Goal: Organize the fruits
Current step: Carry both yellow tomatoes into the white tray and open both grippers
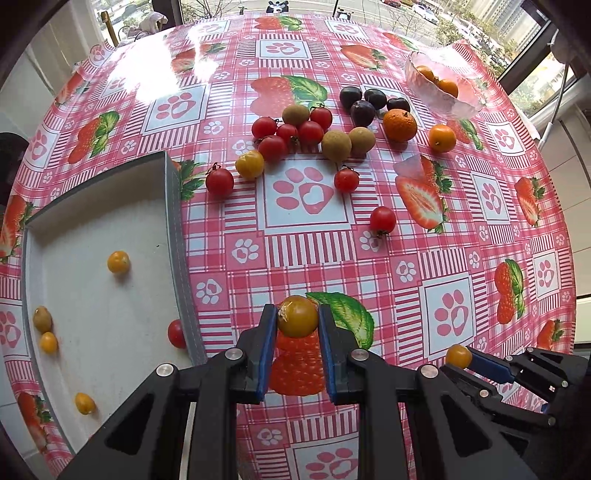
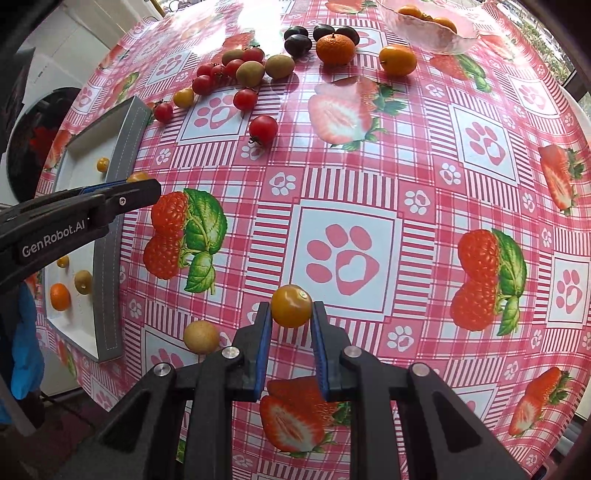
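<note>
While each claw grips a small round yellow-orange tomato, the left claw (image 1: 297, 320) sits nearer the shallow white grey-rimmed tray (image 1: 173, 206) than the right claw (image 2: 291, 309).

We see bright daylight from the windows (image 1: 461, 22) glaring white on the glossy tablecloth (image 1: 177, 74); fruit shadows stay soft, and fisheye bending darkens every corner.

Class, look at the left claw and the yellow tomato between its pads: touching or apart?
Touching. In the left wrist view, both blue pads of the left claw press against the sides of the yellow tomato, holding it above the tablecloth.
</note>
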The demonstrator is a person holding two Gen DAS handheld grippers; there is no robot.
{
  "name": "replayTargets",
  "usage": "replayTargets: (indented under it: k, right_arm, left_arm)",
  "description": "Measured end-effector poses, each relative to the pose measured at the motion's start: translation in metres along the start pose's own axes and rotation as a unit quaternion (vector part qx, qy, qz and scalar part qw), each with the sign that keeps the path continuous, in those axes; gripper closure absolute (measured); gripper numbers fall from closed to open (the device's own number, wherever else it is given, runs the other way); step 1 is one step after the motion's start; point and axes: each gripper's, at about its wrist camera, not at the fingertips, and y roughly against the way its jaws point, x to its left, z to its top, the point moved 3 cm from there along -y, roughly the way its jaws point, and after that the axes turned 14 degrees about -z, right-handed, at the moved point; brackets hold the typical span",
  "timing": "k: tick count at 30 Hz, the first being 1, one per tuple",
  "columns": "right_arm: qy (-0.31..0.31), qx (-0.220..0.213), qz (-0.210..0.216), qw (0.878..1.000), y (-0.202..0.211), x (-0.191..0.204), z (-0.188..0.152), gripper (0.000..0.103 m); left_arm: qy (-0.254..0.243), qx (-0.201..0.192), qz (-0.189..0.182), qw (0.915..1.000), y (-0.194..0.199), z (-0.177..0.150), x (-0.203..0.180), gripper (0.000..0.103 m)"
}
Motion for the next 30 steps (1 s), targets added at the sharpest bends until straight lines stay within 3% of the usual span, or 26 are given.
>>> replayTargets:
  k: [13, 23, 30]
  right_arm:
    - [-0.007, -0.002, 0.009, 1.0, 0.022, -0.004, 0.0, 0.08]
    - [0.059, -0.032, 0.025, 0.997, 0.042, 0.07, 0.037, 0.08]
    - [0.108, -0.039, 0.047, 0.992, 0.049, 0.13, 0.054, 0.08]
  left_arm:
    - [0.036, -0.038, 0.001, 0.9986, 0.07, -0.025, 0.043, 0.079]
    - [0.096, -0.066, 0.038, 0.9925, 0.106, -0.047, 0.108, 0.079]
    - [0.128, -0.071, 0.053, 0.9878, 0.11, -0.055, 0.147, 0.079]
